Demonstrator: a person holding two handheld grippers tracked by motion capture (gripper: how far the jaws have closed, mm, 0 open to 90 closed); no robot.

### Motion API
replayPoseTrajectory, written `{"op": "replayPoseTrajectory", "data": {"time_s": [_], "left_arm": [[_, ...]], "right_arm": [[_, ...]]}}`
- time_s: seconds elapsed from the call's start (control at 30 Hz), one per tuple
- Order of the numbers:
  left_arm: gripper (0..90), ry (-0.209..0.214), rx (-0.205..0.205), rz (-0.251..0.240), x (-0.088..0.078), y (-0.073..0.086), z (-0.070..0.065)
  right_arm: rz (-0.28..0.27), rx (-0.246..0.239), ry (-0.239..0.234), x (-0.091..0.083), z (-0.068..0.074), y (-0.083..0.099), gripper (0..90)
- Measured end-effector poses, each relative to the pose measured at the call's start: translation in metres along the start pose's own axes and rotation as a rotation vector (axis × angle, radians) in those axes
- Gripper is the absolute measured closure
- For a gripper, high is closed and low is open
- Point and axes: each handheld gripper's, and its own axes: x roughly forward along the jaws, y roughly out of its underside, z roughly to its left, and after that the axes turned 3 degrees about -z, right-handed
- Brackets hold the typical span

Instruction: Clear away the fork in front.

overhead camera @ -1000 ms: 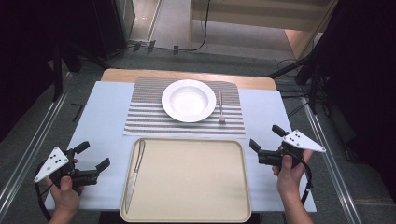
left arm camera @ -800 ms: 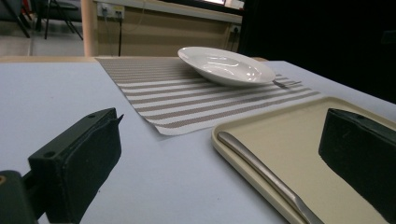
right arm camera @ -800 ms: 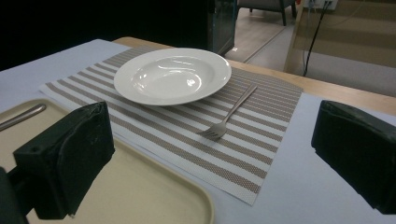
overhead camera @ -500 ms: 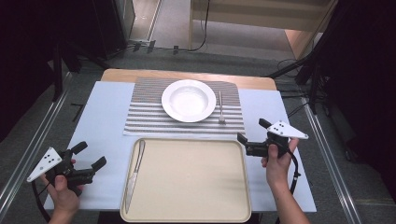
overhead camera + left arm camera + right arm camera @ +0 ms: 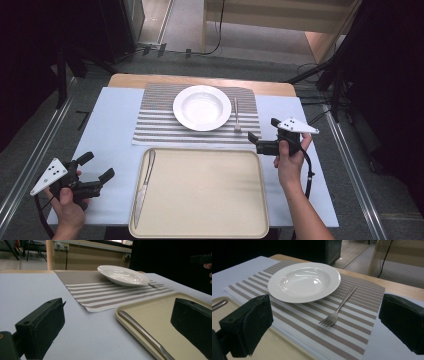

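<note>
Lying ahead of right gripper (image 5: 256,141): fork (image 5: 340,306)

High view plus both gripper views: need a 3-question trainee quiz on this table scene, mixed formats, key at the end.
1. True or false: the fork lies inside the tray.
2. Which item lies in the tray, along its left side? A) knife B) plate C) placemat
3. Fill in: the right gripper has its jaws ____ and points at the fork.

Key
1. False. The fork lies on the striped placemat, just right of the plate.
2. A
3. open. The left gripper is open too, holding nothing, over the table left of the tray.
</note>
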Motion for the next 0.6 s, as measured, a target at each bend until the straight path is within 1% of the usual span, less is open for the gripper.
{"op": "replayPoseTrajectory", "data": {"time_s": [0.17,0.33,0.47,0.5,0.57,0.6], "left_arm": [[0.0,-0.005,0.008,0.005,0.001,0.0,-0.001],[0.0,-0.002,0.019,0.011,0.002,0.001,-0.001],[0.0,0.0,0.02,0.013,0.002,0.001,-0.001],[0.0,0.0,0.02,0.013,0.002,0.001,-0.001],[0.0,0.001,0.02,0.014,0.002,0.001,-0.001],[0.0,0.001,0.02,0.014,0.002,0.001,-0.001]], "right_arm": [[0.017,0.018,0.011,0.012,-0.006,-0.004,0.0],[0.036,0.018,0.02,0.02,-0.011,-0.01,0.0],[0.058,0.03,0.02,0.031,-0.016,-0.017,0.0],[0.058,0.03,0.02,0.031,-0.016,-0.017,0.0],[0.071,0.031,0.027,0.038,-0.018,-0.021,0.0],[0.071,0.031,0.027,0.038,-0.018,-0.021,0.0]]}}
